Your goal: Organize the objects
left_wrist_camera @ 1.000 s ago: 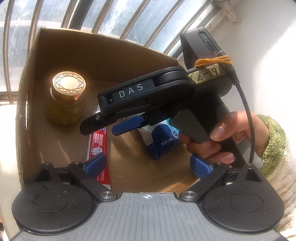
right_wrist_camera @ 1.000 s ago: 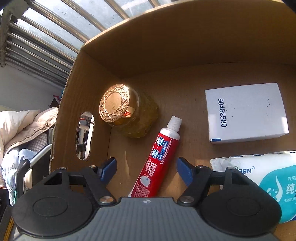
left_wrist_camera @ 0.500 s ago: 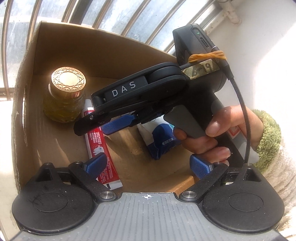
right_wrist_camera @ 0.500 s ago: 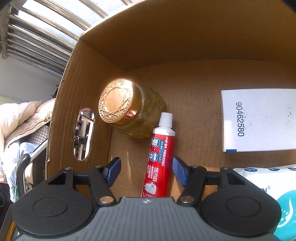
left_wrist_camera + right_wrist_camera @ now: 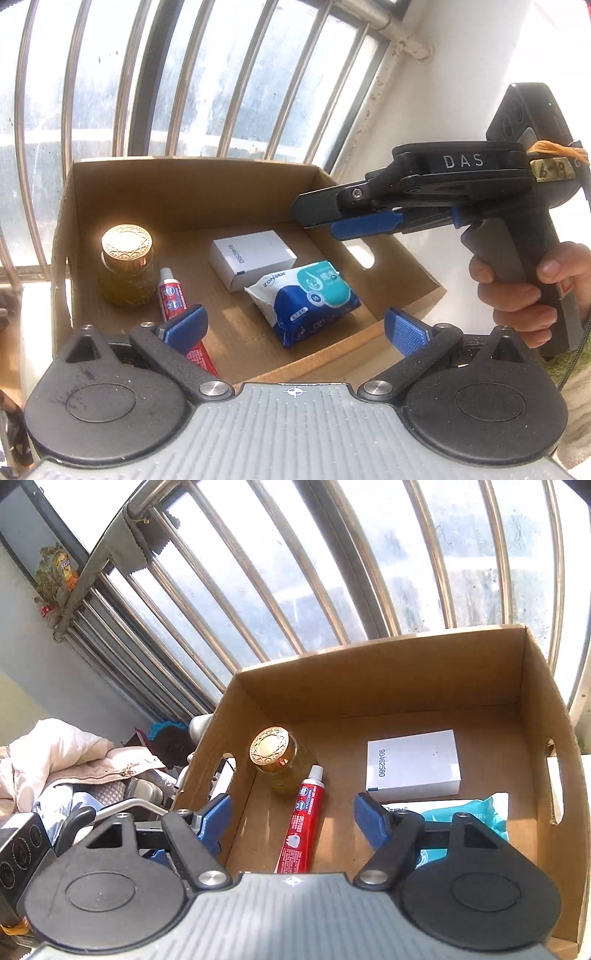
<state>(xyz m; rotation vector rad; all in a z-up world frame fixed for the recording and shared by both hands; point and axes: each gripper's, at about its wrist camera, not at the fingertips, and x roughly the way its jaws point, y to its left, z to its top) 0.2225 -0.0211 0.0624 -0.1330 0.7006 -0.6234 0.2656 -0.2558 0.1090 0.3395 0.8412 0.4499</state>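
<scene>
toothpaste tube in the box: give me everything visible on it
The toothpaste tube is red with a white screw cap and blue-and-white label marks, plastic by its look. It lies flat on the floor of the cardboard box, cap towards the far wall, right beside the gold-lidded jar; contact unclear. Nothing grips it.

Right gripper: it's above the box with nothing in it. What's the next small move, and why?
Probably draw the right gripper clear of the cardboard box. Its jaws are opening with nothing between them, and the toothpaste lies flat beside the jar. The white carton and wipes pack also lie inside, so nothing there seems to need a grip.
</scene>
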